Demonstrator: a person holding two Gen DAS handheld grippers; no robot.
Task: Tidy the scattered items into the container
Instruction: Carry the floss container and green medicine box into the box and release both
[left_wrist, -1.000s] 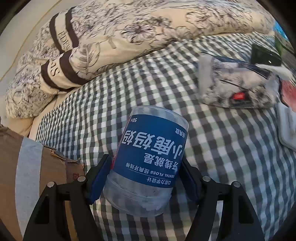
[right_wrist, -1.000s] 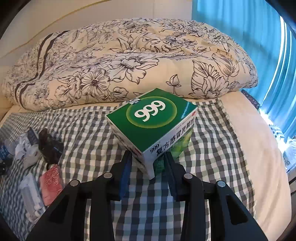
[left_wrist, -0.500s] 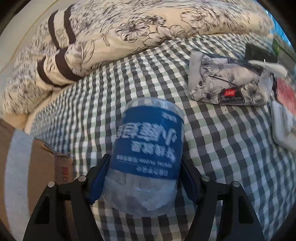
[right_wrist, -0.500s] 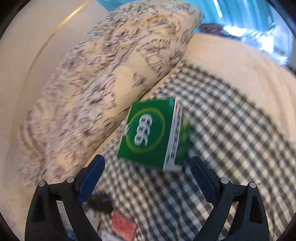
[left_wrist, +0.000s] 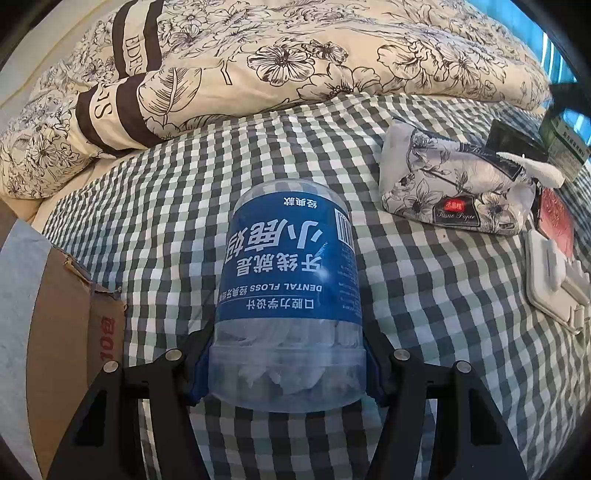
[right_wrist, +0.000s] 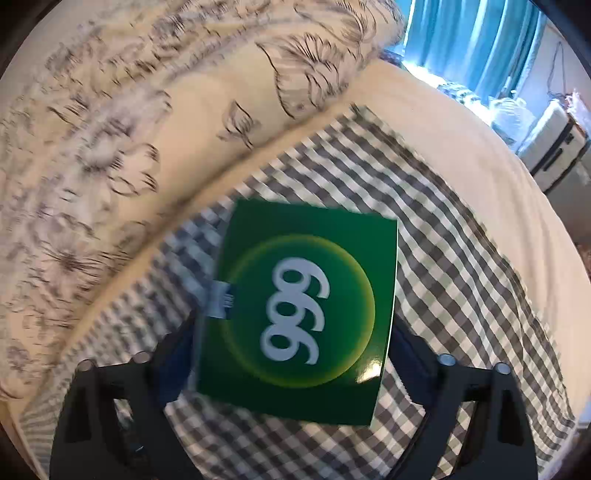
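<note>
The left gripper (left_wrist: 288, 363) is clamped on a clear plastic jar (left_wrist: 290, 291) with a blue dental floss label, its blue pads pressed against either side of the jar's lower band, and the jar points away from the gripper over the checked bedsheet (left_wrist: 207, 206). Just to the left of this gripper sits the torn edge of a cardboard box (left_wrist: 77, 321). Ahead and to the right lies a flower-printed tissue pack (left_wrist: 450, 188), with a white tissue poking from its far end. Further right, a white flat packet (left_wrist: 554, 280) lies beside a small red packet (left_wrist: 556, 225), and a black item (left_wrist: 513, 142) lies beyond the tissue pack. Beyond everything, a flowered duvet (left_wrist: 295, 55) is heaped along the far side of the bed. The right gripper (right_wrist: 295, 350) has a green box (right_wrist: 306, 314) marked 999 between its fingers, the box's green face turned up toward the camera; the fingers stand right at its two sides, but the picture is blurred and I cannot tell whether they actually grip it. Under it the checked sheet (right_wrist: 461, 295) spreads out, the duvet (right_wrist: 147, 110) lies ahead and to the left, and blue curtains (right_wrist: 472, 40) hang far off to the right.
</note>
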